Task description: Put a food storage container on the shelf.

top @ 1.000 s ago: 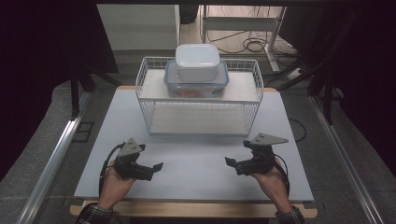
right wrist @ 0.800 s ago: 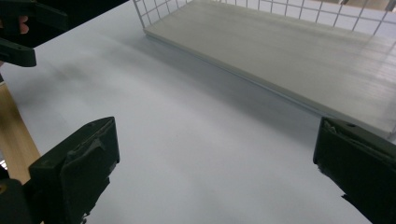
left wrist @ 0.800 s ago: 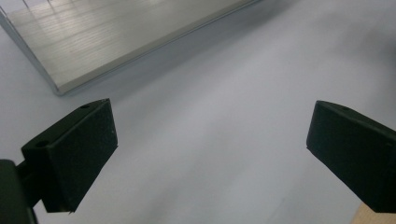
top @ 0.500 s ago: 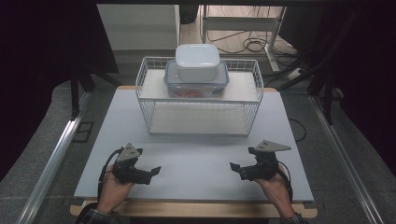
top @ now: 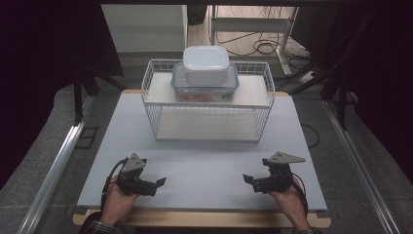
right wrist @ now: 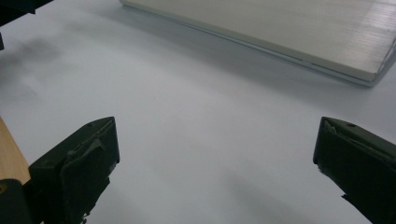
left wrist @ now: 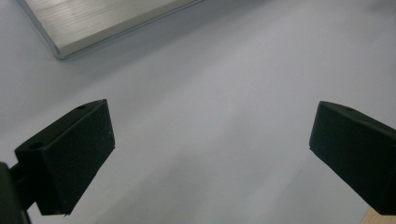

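White stacked containers [top: 205, 65] atop the wire rack [top: 208, 105] show from the high view, while my left hand-held gripper [top: 157, 184] and right hand-held gripper [top: 248, 180], both wide and empty, point inward, near the tabletop [top: 204, 165] edge.

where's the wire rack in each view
High view: the wire rack stands at the middle far side of the table, containers on its upper shelf.
Left gripper view: its base corner at top left.
Right gripper view: its base along the top.
Shared landmark: the pale table surface.
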The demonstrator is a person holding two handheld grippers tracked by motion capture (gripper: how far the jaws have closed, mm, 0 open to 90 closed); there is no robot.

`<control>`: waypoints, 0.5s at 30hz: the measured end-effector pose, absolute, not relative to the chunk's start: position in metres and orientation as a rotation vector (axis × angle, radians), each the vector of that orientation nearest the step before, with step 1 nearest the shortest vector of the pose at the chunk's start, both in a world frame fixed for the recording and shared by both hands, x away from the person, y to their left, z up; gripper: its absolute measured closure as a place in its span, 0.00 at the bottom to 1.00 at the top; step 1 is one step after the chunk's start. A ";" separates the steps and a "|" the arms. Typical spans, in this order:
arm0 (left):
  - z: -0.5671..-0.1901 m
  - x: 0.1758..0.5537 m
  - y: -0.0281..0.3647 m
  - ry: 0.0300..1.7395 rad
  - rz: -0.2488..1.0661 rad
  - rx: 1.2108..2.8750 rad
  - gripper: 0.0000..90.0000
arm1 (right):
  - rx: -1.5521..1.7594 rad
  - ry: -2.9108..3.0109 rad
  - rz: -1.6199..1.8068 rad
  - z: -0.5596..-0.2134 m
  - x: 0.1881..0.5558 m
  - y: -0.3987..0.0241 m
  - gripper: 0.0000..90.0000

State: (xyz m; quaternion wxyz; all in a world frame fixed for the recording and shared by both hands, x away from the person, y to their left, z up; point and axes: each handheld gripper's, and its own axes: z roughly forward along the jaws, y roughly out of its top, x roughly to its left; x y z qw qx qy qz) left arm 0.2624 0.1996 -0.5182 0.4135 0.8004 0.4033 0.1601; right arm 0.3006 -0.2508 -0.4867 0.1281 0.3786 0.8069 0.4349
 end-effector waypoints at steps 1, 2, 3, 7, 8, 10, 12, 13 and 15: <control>-0.519 0.262 0.199 1.016 0.404 2.017 0.00 | 1.110 2.352 1.261 -0.488 0.300 -0.251 0.01; -0.520 0.262 0.199 1.016 0.405 2.022 0.00 | 1.109 2.353 1.257 -0.489 0.300 -0.252 0.00; -0.521 0.263 0.198 1.016 0.408 2.027 0.00 | 1.113 2.357 1.253 -0.491 0.300 -0.253 0.01; -0.525 0.263 0.196 1.019 0.411 2.056 0.00 | 1.108 2.373 1.220 -0.497 0.299 -0.253 0.00; -0.526 0.264 0.195 1.021 0.409 2.061 0.00 | 1.105 2.377 1.211 -0.498 0.299 -0.252 0.01; -0.529 0.264 0.195 1.026 0.401 2.073 0.00 | 1.102 2.382 1.197 -0.500 0.299 -0.252 0.01; -0.531 0.266 0.194 1.035 0.390 2.082 0.00 | 1.102 2.389 1.188 -0.503 0.300 -0.252 0.01; -0.532 0.266 0.194 1.039 0.387 2.088 0.00 | 1.109 2.394 1.183 -0.504 0.300 -0.252 0.01; -0.534 0.267 0.194 1.047 0.383 2.102 0.00 | 1.123 2.404 1.167 -0.507 0.301 -0.252 0.01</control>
